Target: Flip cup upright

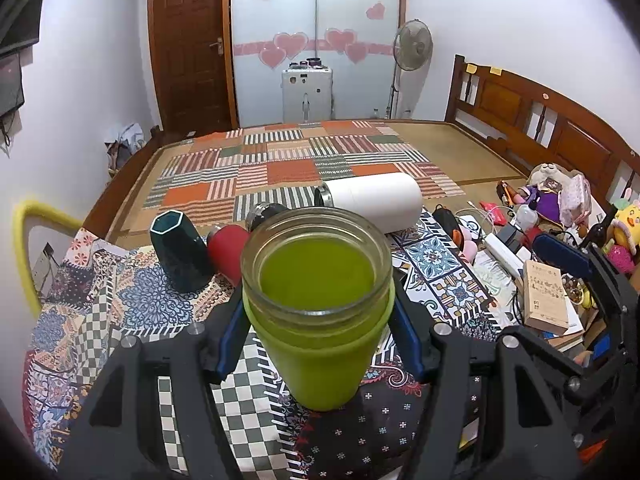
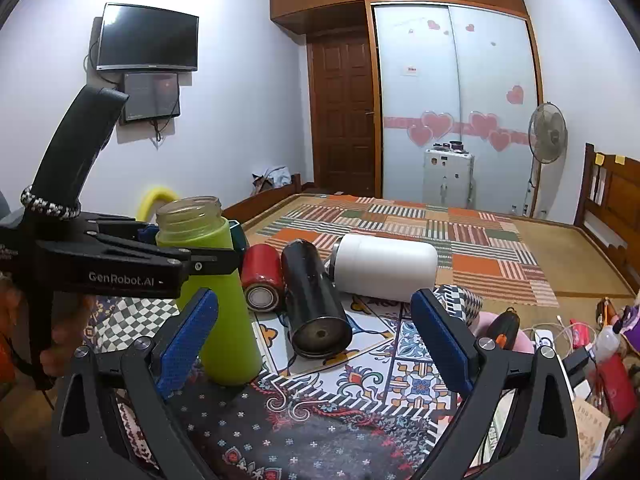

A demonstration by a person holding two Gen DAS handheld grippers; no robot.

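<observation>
- The green cup (image 1: 316, 312) stands upright on the patterned cloth (image 1: 132, 308), glass mouth up, base down on the fabric.
- So the flip itself looks done; what seems left is to let go and back off.
- The left gripper (image 1: 318, 320) has its blue pads (image 1: 230, 336) on either side of the cup just under the threaded neck, seemingly pressed against it, a narrow grip around the body.
- The right gripper (image 2: 314, 336) hangs wide open with nothing between its fingers, aimed at the cloth in front of the black flask (image 2: 316, 300).
- Behind the cup, a red bottle (image 2: 262, 276), the black flask and a white tumbler (image 2: 384, 266) lie on their sides; a dark teal faceted cup (image 1: 178, 250) stands to the left.
</observation>
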